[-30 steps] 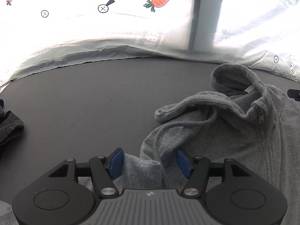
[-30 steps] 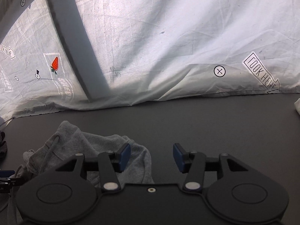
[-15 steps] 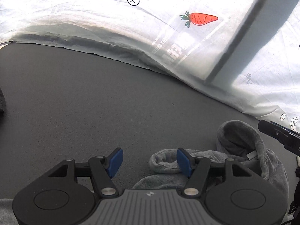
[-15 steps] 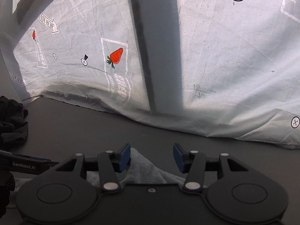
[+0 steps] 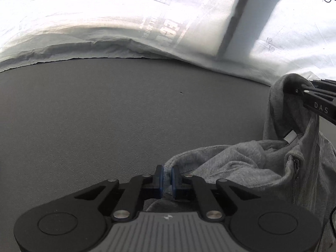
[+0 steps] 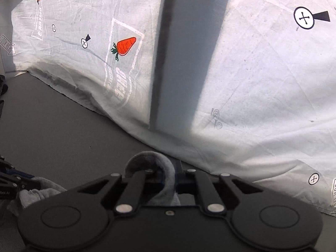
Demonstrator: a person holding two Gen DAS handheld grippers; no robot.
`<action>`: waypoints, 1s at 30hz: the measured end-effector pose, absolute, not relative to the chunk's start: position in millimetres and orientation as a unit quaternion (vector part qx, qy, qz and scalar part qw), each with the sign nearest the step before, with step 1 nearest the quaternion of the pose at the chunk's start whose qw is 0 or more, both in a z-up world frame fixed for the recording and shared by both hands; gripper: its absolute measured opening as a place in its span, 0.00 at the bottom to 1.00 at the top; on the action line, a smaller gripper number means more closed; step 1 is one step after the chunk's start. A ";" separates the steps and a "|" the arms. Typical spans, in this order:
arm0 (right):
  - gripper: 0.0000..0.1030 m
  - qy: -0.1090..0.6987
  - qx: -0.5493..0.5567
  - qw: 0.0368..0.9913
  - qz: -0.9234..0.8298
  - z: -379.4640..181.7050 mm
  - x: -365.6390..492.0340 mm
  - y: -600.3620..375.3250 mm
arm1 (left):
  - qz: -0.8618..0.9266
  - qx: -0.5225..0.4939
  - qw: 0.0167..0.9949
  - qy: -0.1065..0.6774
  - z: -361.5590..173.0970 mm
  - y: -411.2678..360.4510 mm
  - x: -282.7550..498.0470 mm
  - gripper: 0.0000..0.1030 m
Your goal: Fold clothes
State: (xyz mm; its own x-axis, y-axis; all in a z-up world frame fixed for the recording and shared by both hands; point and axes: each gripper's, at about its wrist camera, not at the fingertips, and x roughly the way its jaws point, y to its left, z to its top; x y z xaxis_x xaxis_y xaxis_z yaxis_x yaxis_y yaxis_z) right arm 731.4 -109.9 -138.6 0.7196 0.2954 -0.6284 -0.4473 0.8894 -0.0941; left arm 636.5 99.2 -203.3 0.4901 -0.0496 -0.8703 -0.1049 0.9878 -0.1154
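Observation:
A grey zip hoodie (image 5: 231, 163) lies bunched on the dark table (image 5: 105, 115), at the lower right of the left wrist view. My left gripper (image 5: 167, 173) is closing, and its blue pads pinch a fold of the hoodie's edge. My right gripper (image 6: 170, 176) is also closing, with a rounded hump of the grey hoodie (image 6: 151, 159) pressed between its jaws. From the left wrist view the right gripper (image 5: 298, 90) enters at the right edge, gripping the raised hood. The left gripper (image 6: 12, 178) shows at the left edge of the right wrist view.
A white sheet (image 5: 84, 31) printed with carrots and cross marks hangs along the far edge of the table, with a dark upright bar (image 6: 184, 52) behind it. A dark garment (image 6: 2, 90) sits at the far left.
Both grippers went from open to shut on the hoodie fabric. The left one shifted a little and the hood now stands lifted in the right gripper.

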 end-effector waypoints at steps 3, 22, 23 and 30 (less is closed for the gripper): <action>0.08 0.263 -0.039 0.946 0.185 -109.9 713.7 -153.0 | 0.045 -0.080 0.887 0.453 -174.0 98.7 629.8 0.09; 0.52 0.312 0.018 0.949 0.041 -128.9 651.9 -245.2 | 0.081 -0.056 0.913 0.396 -148.0 66.0 606.5 0.62; 0.58 0.316 0.022 0.948 0.037 -130.9 644.1 -250.1 | 0.081 -0.059 0.913 0.395 -149.8 67.8 596.6 0.62; 0.58 0.367 0.014 0.930 0.010 -152.4 574.6 -273.9 | 0.088 -0.035 0.893 0.440 -166.0 71.0 513.0 0.67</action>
State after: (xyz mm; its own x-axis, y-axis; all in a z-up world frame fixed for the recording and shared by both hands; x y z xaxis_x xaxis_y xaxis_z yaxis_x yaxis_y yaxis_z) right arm 574.6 -273.9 -152.4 0.7302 0.0284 -0.6826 -0.0079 0.9994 0.0331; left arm 513.0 71.0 -166.0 0.5978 0.1273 -0.7915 -0.1889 0.9819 0.0153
